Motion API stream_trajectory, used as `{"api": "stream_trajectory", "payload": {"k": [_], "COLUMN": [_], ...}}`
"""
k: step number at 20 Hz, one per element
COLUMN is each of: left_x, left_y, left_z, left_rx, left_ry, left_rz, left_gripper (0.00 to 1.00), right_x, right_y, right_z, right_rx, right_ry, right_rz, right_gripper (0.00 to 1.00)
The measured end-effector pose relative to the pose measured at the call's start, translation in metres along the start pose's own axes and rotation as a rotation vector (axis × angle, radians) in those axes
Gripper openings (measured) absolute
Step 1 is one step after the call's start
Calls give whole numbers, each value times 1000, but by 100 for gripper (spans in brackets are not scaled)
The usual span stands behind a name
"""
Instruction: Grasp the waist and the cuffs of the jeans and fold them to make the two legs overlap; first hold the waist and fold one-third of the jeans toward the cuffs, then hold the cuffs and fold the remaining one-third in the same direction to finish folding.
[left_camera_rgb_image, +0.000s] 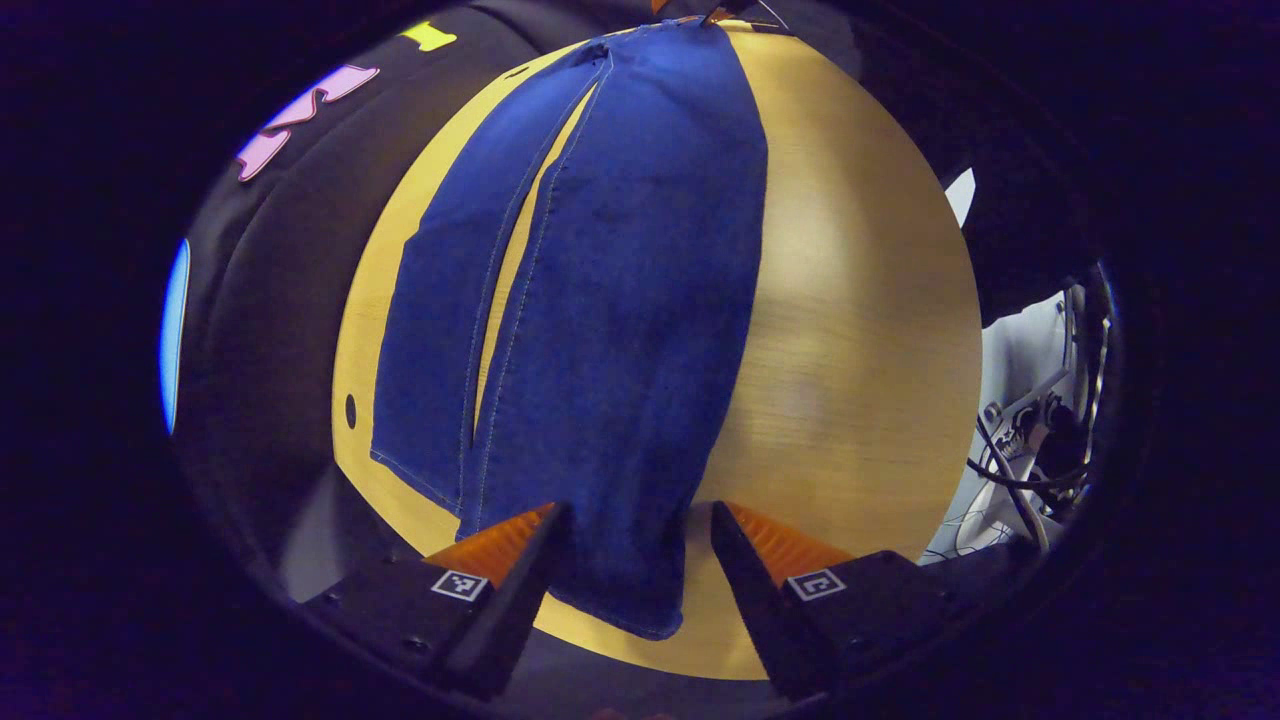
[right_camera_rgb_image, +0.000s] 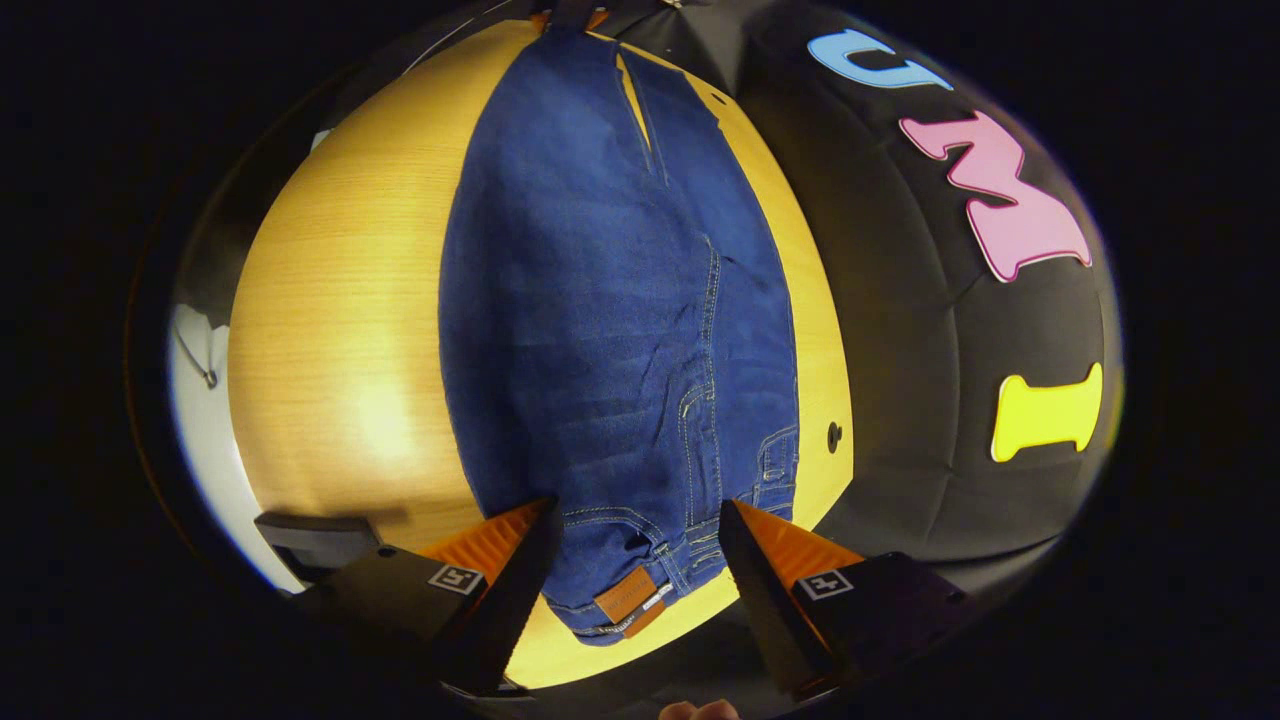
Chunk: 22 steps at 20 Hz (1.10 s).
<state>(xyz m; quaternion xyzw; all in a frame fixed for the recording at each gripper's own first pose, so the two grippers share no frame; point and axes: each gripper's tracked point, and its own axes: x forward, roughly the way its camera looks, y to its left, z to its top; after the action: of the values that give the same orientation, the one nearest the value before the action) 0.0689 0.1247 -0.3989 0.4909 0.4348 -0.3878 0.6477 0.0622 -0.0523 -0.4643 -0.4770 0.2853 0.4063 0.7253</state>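
Note:
Blue jeans (left_camera_rgb_image: 600, 300) lie lengthwise on a yellow wooden table (left_camera_rgb_image: 860, 330), one leg folded over the other with a narrow gap between them. In the left gripper view the cuffs (left_camera_rgb_image: 620, 590) are nearest, and my left gripper (left_camera_rgb_image: 632, 530) hovers open over them, a finger on each side of the upper leg's hem. In the right gripper view the jeans (right_camera_rgb_image: 600, 300) show from the waist end, with the waistband and its brown leather patch (right_camera_rgb_image: 628, 598) closest. My right gripper (right_camera_rgb_image: 635, 525) is open above the waistband, holding nothing.
The black cloth wall (left_camera_rgb_image: 290, 260) runs along the table's far long side. A small dark hole (right_camera_rgb_image: 833, 435) marks the tabletop near the waist. White equipment with cables (left_camera_rgb_image: 1030, 440) stands beyond the table's other side. A dark flat object (right_camera_rgb_image: 315, 540) lies by the table corner.

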Motion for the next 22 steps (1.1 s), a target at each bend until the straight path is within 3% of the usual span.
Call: {"api": "stream_trajectory", "payload": {"k": [3, 6, 9, 11, 13, 14, 16, 18, 19, 20, 22], "left_x": [2, 3, 4, 7, 13, 20, 20, 20, 20, 19, 15], "left_y": [1, 0, 1, 2, 0, -1, 8, 7, 6, 5, 11], "left_z": [5, 4, 8, 10, 12, 12, 15, 15, 15, 13, 17], "left_rx": [37, 50, 46, 38, 19, 8, -2, -50, -75, -129, -191], "left_ry": [-3, -1, 1, 5, 15, 33, 31, 18, 14, 24, 31], "left_rz": [-11, -22, -23, -38, -66, -66, -19, -16, -34, -68, -86], "left_gripper": [93, 92, 92, 88, 73, 52, 9, 6, 6, 6, 6], "right_x": [-15, -15, -3, 7, 15, 20, 22, 22, 23, 20, 15], "right_y": [18, 46, 39, 35, 32, 41, 41, 41, 41, 38, 20], "right_z": [-4, -14, -11, -10, -7, -9, -3, -8, -8, -7, 1], "right_rx": [-77, -79, -133, -114, -96, -92, -139, -47, 11, 49, 91], "right_ry": [-18, 1, -1, 8, 18, 47, 81, 104, 105, 118, 110], "right_rz": [54, 111, 94, 112, 124, 155, 127, 114, 129, 146, 143], "right_gripper": [97, 97, 94, 94, 90, 74, 42, 11, 11, 5, 9]}}
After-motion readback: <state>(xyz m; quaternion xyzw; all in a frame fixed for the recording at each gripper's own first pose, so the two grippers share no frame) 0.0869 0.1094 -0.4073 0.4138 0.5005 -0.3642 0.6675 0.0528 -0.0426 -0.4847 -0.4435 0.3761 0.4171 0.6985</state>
